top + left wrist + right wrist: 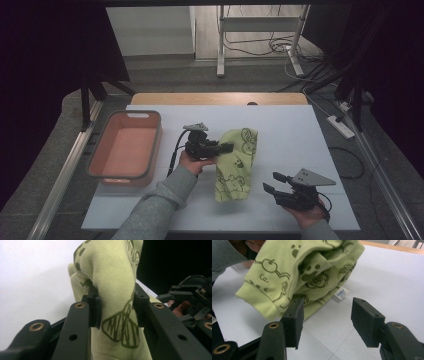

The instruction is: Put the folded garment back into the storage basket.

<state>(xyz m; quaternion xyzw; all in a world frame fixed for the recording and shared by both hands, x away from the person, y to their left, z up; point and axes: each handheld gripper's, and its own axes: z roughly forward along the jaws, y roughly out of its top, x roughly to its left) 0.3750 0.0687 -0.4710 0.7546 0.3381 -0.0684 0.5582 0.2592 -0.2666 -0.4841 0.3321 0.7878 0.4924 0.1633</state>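
Note:
A light-green cloth garment printed with dark drawings lies folded on the white table top near the middle. My left gripper comes at it from the left and is shut on a bunched fold of the cloth, which sits squeezed between the two pads. My right gripper rests low at the front right, jaws apart, with nothing between its pads. The garment lies just beyond them, a small white label showing at its edge.
An orange-pink tub with a grey rim stands at the left of the table. A wooden strip runs along the far edge. Beyond it are a metal stand and cables on the floor.

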